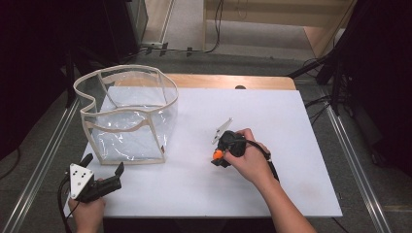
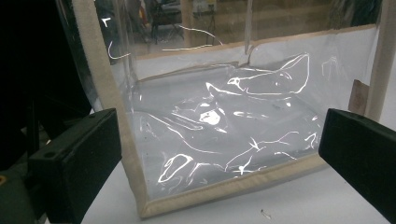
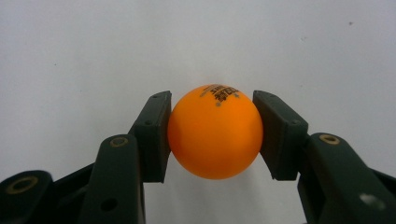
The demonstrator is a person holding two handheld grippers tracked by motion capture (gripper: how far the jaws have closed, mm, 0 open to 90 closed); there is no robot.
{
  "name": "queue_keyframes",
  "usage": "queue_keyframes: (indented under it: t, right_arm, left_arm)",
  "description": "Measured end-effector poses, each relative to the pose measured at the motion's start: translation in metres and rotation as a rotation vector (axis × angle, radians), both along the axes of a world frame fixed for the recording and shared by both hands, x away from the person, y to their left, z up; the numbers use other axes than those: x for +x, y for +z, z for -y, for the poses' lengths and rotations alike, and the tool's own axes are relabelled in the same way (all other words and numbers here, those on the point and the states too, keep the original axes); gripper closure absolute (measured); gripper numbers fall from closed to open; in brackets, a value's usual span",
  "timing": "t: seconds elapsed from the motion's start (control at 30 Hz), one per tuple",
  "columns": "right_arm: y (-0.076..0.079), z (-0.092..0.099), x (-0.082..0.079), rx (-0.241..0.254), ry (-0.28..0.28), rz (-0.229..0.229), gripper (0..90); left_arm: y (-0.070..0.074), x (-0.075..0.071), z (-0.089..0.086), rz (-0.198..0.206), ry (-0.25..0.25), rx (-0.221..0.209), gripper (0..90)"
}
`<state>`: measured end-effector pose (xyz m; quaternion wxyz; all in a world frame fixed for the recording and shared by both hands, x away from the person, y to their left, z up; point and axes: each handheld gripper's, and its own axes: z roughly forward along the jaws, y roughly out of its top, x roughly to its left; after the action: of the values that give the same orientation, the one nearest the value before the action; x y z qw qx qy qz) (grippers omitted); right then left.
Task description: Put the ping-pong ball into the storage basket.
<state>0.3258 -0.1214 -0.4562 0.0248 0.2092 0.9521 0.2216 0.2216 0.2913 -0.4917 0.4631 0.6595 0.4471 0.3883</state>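
— White counter (image 1: 272, 121) on a wooden top, dark room all round, grey floor beyond. Anything done yet?

— Ball (image 3: 215, 131) picked up, by the look of it. Orange, printed in black on top, pinched from both sides by the right claw (image 3: 212, 135). Jaws pressed flat against it, gripping it and nothing else.

— Where on the counter?

— Near the middle, right of the clear bag (image 1: 127, 116). Seen from above as a small orange dot (image 1: 217, 154) at the tip of the right claw (image 1: 219, 156), low over the white surface. Hard to tell whether lifted clear or just resting.

— And the bag?

— Standing upright at the far left of the counter, mouth open, cream trim round the rim and edges. Nothing visible inside; only crinkled plastic and glare through the near wall (image 2: 224, 140).

— Left side doing anything?

— Left claw (image 1: 104, 171) at the near left corner, jaws spread wide, holding nothing. Aimed at the near bottom edge of the bag, just short of it, not touching.

— So what remains?

— Probably most of it. Grasp looks secure, so first step judged done. Left to do, presumably: carry the ball over to the bag, clear the rim, release inside. Possibly steady the floppy wall with the free claw first.
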Motion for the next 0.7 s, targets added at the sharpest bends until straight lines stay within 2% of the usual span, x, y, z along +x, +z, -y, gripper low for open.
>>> queue_keyframes:
  t: [0.37,0.7]
  right_arm:
    - [0.009,-0.011,0.004,-0.005,0.003,-0.002,47.6]
    - [0.014,-0.025,0.011,-0.005,0.036,-0.003,47.7]
  left_arm:
    - [0.0,0.0,0.0,0.002,0.001,-0.007,0.0]
    - [0.0,0.0,-0.001,0.001,0.001,-0.008,0.0]
